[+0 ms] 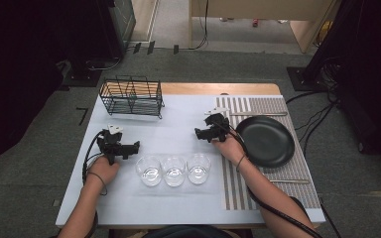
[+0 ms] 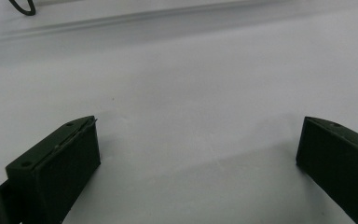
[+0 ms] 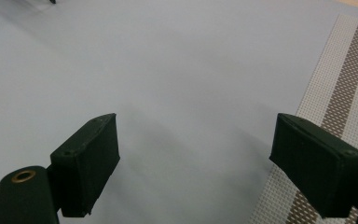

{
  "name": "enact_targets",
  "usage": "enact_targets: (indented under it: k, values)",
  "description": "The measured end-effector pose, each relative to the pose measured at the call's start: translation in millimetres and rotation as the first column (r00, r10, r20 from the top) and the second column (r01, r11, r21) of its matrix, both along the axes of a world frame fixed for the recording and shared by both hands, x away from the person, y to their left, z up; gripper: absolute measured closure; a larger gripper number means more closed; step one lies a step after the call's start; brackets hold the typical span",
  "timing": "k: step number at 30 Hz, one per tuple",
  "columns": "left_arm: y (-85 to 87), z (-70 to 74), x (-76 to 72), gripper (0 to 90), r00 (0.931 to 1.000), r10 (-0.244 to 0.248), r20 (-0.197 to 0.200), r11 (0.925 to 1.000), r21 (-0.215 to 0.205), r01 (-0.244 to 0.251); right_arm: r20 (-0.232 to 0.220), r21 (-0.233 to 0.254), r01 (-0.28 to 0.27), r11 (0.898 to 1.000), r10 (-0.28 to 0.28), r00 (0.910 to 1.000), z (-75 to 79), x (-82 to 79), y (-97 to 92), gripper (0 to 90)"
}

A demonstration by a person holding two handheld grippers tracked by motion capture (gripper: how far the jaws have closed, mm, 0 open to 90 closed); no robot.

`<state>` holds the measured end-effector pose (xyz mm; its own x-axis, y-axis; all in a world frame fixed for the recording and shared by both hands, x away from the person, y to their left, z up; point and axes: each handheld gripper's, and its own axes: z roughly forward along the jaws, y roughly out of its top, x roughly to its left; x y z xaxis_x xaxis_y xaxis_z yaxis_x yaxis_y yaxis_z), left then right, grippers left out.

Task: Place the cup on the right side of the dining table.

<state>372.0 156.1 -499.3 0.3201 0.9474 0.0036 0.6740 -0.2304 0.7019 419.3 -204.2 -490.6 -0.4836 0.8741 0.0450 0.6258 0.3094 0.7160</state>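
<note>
Three clear glasses (image 1: 149, 171) (image 1: 174, 170) (image 1: 198, 167) stand in a row near the front of the white table cover (image 1: 178, 119). My left gripper (image 1: 138, 145) rests low on the cover just left of the row, pointing right. In the left gripper view its jaws (image 2: 198, 135) stand wide apart over bare white cover. My right gripper (image 1: 197, 133) sits behind the rightmost glass, pointing left. Its jaws (image 3: 196, 140) are apart with nothing between them, and the striped placemat's edge (image 3: 340, 88) runs under the right one.
A black wire rack (image 1: 131, 95) stands at the back left. A black plate (image 1: 265, 141) lies on the striped placemat (image 1: 273, 106) at the right, with a thin utensil (image 1: 258, 114) behind it and another (image 1: 290, 181) in front. Cables trail from both grippers.
</note>
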Motion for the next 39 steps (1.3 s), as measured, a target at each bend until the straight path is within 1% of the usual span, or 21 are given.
enact_targets:
  k: [2, 6, 12, 16, 23, 28, 30, 36, 39]
  values:
    - [0.0, 0.0, 0.0, 0.0, 1.0000, 0.000, 0.000, 1.0000, 0.000, 0.000, 0.002, -0.003, -0.011, 1.000, 0.011, 0.9999, 0.9, -0.7, 0.0, 15.1]
    - [0.0, 0.0, 0.0, 0.0, 1.0000, 0.000, 0.000, 1.0000, 0.001, 0.000, -0.002, -0.005, -0.013, 1.000, 0.013, 0.9999, 1.3, -1.5, 0.3, 15.1]
    - [0.0, 0.0, 0.0, 0.0, 1.0000, 0.000, 0.000, 1.0000, 0.000, 0.000, 0.001, 0.007, -0.028, 1.000, 0.028, 0.9996, 4.7, -2.5, 0.4, 15.2]
    - [0.0, 0.0, 0.0, 0.0, 1.0000, 0.000, 0.000, 1.0000, 0.000, 0.000, 0.000, 0.001, -0.044, 0.999, 0.044, 0.9990, 5.1, -3.7, 1.1, 15.2]
    - [0.0, 0.0, 0.0, 0.0, 1.0000, 0.000, 0.000, 1.0000, 0.001, 0.000, -0.013, 0.010, -0.057, 0.998, 0.057, 0.9983, 7.1, -7.5, 2.3, 15.2]
    - [0.0, 0.0, 0.0, 0.0, 1.0000, 0.000, 0.000, 1.0000, 0.000, 0.000, -0.017, 0.014, -0.079, 0.997, 0.079, 0.9967, 7.1, -8.6, 3.4, 17.0]
    - [0.0, 0.0, 0.0, 0.0, 1.0000, 0.000, 0.000, 1.0000, 0.001, 0.000, -0.012, 0.007, -0.089, 0.996, 0.089, 0.9959, 8.3, -10.0, 4.9, 18.0]
    - [0.0, 0.0, 0.0, 0.0, 1.0000, 0.000, 0.000, 1.0000, 0.000, 0.000, -0.010, 0.002, -0.101, 0.995, 0.101, 0.9948, 9.0, -11.8, 6.3, 18.5]
    - [0.0, 0.0, 0.0, 0.0, 1.0000, 0.000, 0.000, 1.0000, 0.001, 0.000, -0.017, 0.009, -0.104, 0.994, 0.105, 0.9944, 9.5, -12.9, 7.0, 18.6]
